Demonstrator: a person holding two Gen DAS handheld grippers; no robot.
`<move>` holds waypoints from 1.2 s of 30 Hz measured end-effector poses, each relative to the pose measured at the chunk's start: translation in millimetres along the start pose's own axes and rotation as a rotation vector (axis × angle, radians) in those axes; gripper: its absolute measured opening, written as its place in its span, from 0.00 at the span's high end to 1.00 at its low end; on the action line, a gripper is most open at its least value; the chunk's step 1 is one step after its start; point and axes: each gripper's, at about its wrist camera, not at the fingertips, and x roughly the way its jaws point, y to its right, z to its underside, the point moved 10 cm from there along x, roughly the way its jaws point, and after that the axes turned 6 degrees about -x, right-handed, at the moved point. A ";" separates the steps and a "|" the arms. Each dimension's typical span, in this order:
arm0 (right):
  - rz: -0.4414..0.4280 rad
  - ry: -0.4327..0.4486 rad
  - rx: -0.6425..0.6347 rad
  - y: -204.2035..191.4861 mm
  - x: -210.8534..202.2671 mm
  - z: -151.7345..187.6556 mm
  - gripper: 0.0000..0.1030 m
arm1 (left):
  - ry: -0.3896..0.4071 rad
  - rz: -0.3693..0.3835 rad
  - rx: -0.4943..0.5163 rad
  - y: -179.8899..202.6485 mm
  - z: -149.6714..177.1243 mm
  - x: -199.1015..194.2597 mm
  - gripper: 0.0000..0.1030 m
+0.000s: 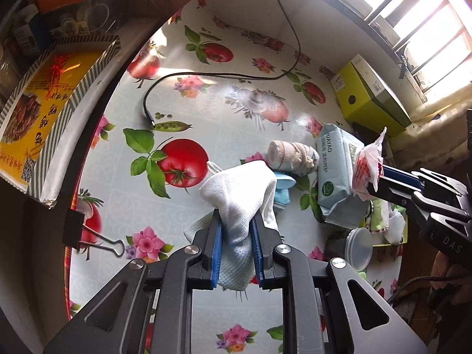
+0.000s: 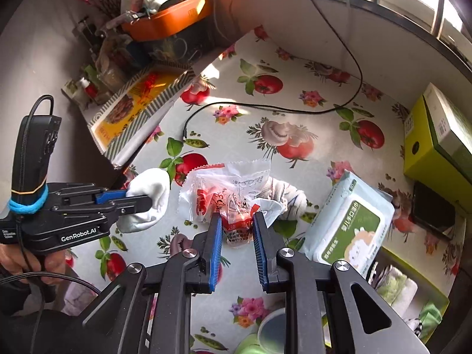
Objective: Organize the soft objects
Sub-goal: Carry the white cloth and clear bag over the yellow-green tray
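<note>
Two grippers each hold something soft above a flower-and-tomato printed counter. The left gripper has its jaws pressed narrowly on a white cloth, which bunches between the blue pads, bulges forward past the tips and trails back between the jaws, so its long axis runs along the jaws. The right gripper has its jaws closed on a crinkly red-and-clear snack packet, whose loose top fans forward and to the left beyond the tips.

Further out on the counter lie a rolled beige bandage and a blue cloth, just beyond the white cloth. Beside them, on the right, is a pale wet-wipes pack, its length pointing away from the jaws. A yellow-green tray with folded cloths sits near the right gripper, which is probably closer to it than the left.
</note>
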 end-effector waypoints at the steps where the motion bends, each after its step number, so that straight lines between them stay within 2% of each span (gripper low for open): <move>1: 0.003 0.010 0.012 1.1 -6.3 3.7 0.81 | 0.002 0.003 0.010 5.3 0.1 -2.1 0.82; 14: 0.042 0.100 0.162 26.0 -67.8 54.4 0.81 | 0.019 0.033 0.120 59.2 8.8 -25.1 0.82; 23: 0.062 0.130 0.237 39.6 -89.8 85.5 0.81 | 0.016 0.046 0.173 85.5 20.2 -32.3 0.82; 36: 0.092 0.178 0.308 55.2 -115.7 112.4 0.81 | 0.003 0.064 0.243 121.1 30.0 -35.3 0.82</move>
